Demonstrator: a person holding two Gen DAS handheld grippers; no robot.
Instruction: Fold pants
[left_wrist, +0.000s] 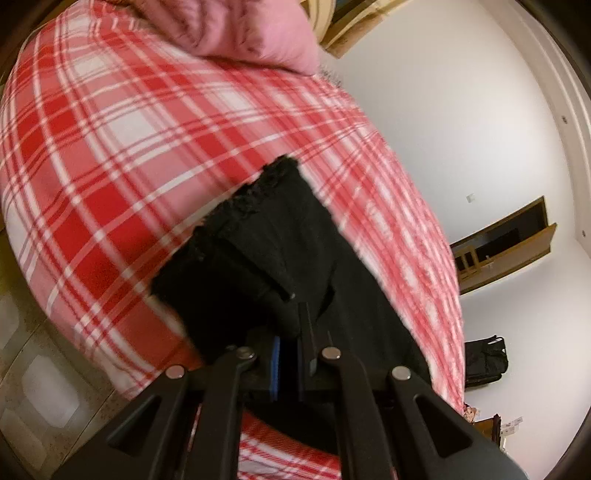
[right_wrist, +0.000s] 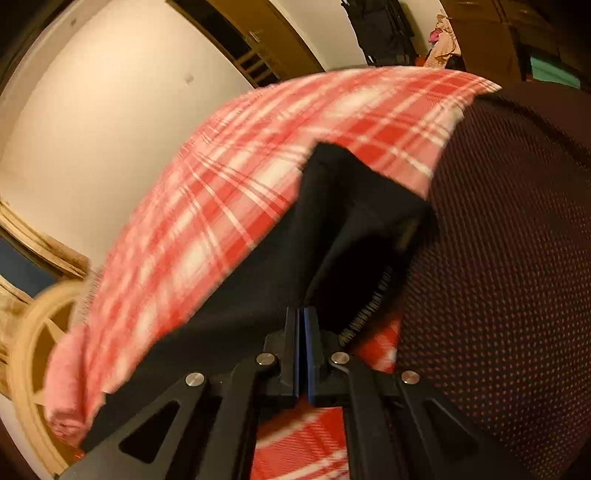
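Black pants (left_wrist: 280, 236) lie on the plaid blanket (left_wrist: 110, 155). Left gripper (left_wrist: 295, 317) and right gripper (right_wrist: 303, 314) are clenched on fabric. Thin bite: hem at 11 o'clock may be dropped.

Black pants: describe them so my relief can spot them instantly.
Find the red-and-white plaid blanket covering the bed, with a pink pillow at its far end. The black pants lie across it, pinched by the left tool and the right tool. They are the only plain black cloth, with a frayed hem.
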